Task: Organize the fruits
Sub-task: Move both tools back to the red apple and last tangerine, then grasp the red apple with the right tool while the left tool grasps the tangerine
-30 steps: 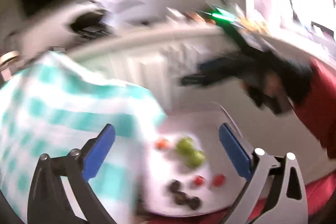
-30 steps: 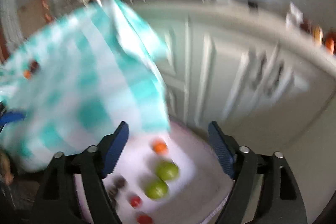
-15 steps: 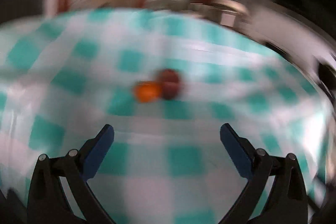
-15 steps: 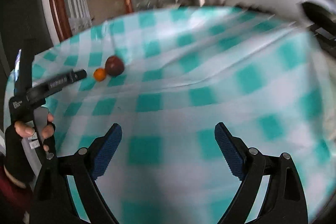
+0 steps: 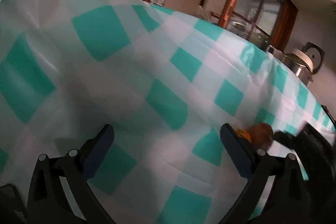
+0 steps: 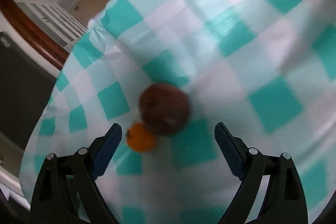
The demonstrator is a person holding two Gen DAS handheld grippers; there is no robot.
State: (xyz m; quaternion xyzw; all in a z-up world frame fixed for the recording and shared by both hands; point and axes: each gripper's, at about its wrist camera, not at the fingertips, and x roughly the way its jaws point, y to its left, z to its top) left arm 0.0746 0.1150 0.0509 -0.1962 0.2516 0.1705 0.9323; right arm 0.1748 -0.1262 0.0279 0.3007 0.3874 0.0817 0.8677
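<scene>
Fruits are what the right claw (image 6: 168,147) is closing in on: a dark brown-red fruit (image 6: 164,109) and a small orange fruit (image 6: 140,137) lie touching each other on the teal-and-white checked tablecloth (image 6: 241,39). Both sit just ahead of the wide-open, empty jaws, the dark one a little left of the middle of the gap and the orange one close to the left finger. The picture is smeared, so the exact kind of fruit cannot be told.

The left claw (image 5: 167,148) is also spread wide and holds nothing; only cloth lies between its fingers. In its view the same pair of fruits shows just past its right finger, with the right claw's dark tip beside them.

This looks like the reach before a pick, with nothing yet lifted. The next move calls for centring one fruit between the right fingers, most likely the dark one, without nudging the orange one aside, then closing gently, since round fruit rolls easily on smooth cloth.
</scene>
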